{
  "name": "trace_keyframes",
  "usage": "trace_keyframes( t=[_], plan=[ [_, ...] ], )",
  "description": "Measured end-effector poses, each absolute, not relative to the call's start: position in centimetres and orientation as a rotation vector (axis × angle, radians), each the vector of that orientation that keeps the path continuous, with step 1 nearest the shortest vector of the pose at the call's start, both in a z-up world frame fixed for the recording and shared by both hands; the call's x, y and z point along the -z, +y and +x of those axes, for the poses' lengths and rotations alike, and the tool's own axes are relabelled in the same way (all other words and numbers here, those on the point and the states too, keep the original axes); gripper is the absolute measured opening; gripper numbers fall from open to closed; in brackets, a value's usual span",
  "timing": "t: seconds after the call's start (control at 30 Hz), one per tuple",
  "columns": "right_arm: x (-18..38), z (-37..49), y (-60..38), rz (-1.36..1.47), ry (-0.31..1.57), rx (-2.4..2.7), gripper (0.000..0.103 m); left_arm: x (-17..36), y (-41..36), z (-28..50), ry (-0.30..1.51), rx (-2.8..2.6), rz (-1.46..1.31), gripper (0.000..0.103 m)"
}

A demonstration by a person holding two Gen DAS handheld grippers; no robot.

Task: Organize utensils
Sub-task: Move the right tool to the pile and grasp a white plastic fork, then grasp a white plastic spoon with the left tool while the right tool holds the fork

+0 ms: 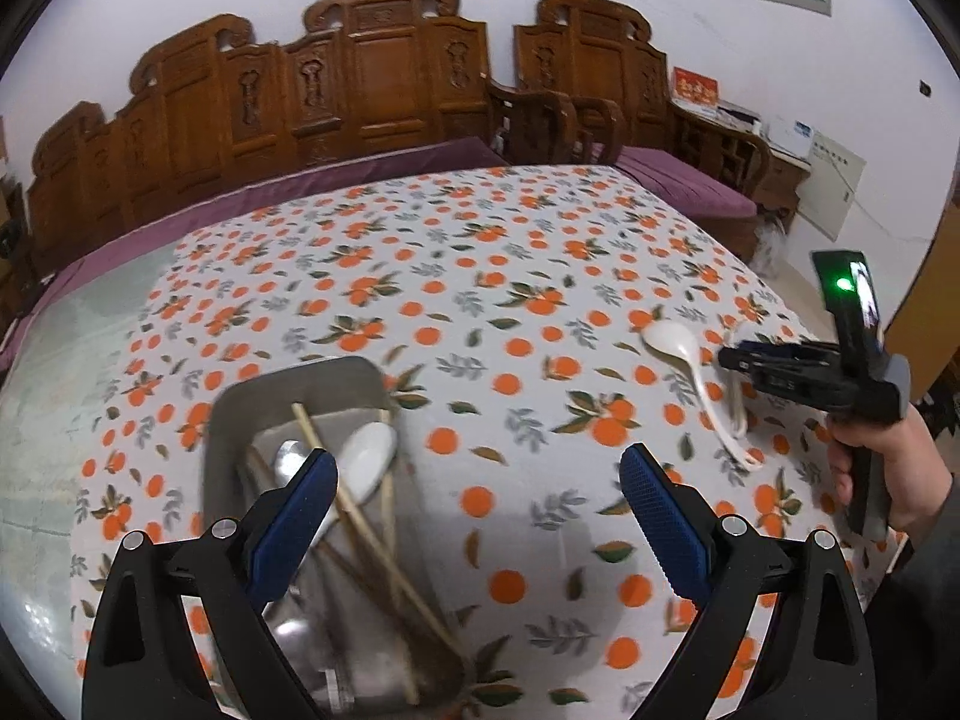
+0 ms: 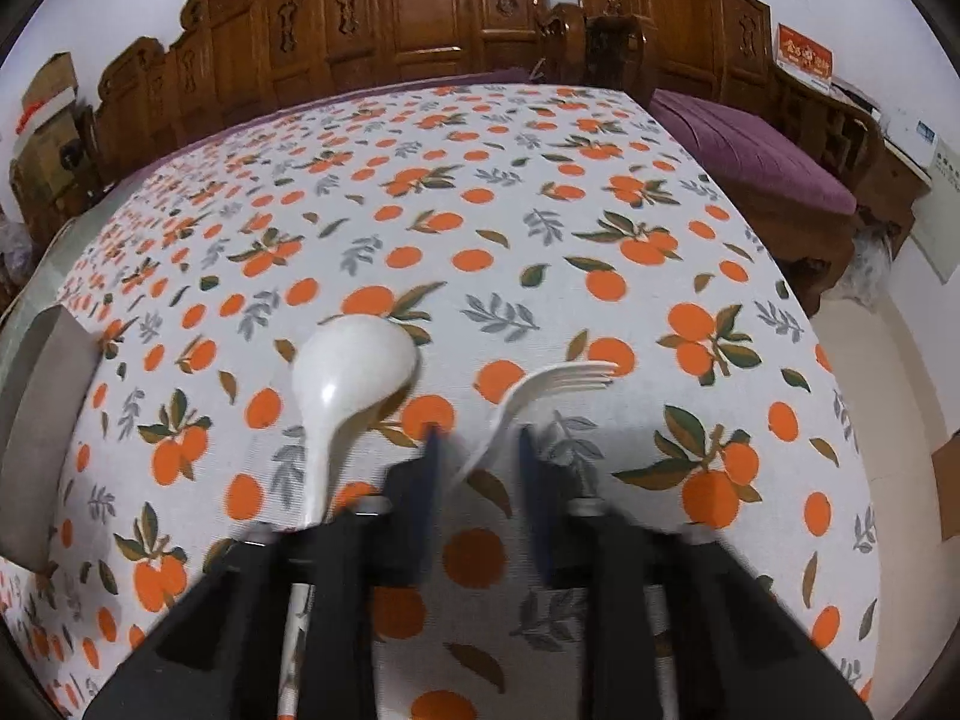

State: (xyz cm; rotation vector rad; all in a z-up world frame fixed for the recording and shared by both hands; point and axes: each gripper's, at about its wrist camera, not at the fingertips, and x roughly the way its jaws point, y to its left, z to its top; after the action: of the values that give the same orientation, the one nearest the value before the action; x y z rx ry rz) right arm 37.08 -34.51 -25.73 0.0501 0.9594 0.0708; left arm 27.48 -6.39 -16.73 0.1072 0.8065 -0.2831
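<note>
Left gripper point(image 1: 477, 501) gapes empty beside the tray point(image 1: 237, 414). Right gripper point(image 2: 477, 450) straddles the fork point(image 2: 528, 393), its jaws blurred, grip unclear; the spoon point(image 2: 351, 378), at 10 o'clock, could get knocked.

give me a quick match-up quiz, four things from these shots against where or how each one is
1 chopsticks
2 fork
3 left gripper
4 tablecloth

a printed with oranges
b fingers wide open
c inside the grey tray
d lying on the table beside a white spoon

Pairs: 1-c, 2-d, 3-b, 4-a
</note>
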Motion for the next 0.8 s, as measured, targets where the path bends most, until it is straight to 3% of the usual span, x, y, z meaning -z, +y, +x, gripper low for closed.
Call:
trace_keyframes(
  t=[0.5,0.57,0.63,0.8],
  plan=[
    [24.8,36.3,-38.8,0.141,0.910,-0.102,0.005,20.3,-16.5,31.0,0.874,0.427,0.125,0.091],
    [24.8,36.3,-39.3,0.158,0.908,-0.100,0.005,21.0,-18.1,31.9,0.887,0.452,0.126,0.084],
    [24.9,36.3,-39.8,0.179,0.907,-0.097,0.005,21.8,-19.5,32.8,0.911,0.470,0.125,0.070],
    [24.7,36.2,-40.0,0.203,0.898,-0.108,0.005,23.3,-22.3,34.7,0.943,0.501,0.111,0.059]
  ],
)
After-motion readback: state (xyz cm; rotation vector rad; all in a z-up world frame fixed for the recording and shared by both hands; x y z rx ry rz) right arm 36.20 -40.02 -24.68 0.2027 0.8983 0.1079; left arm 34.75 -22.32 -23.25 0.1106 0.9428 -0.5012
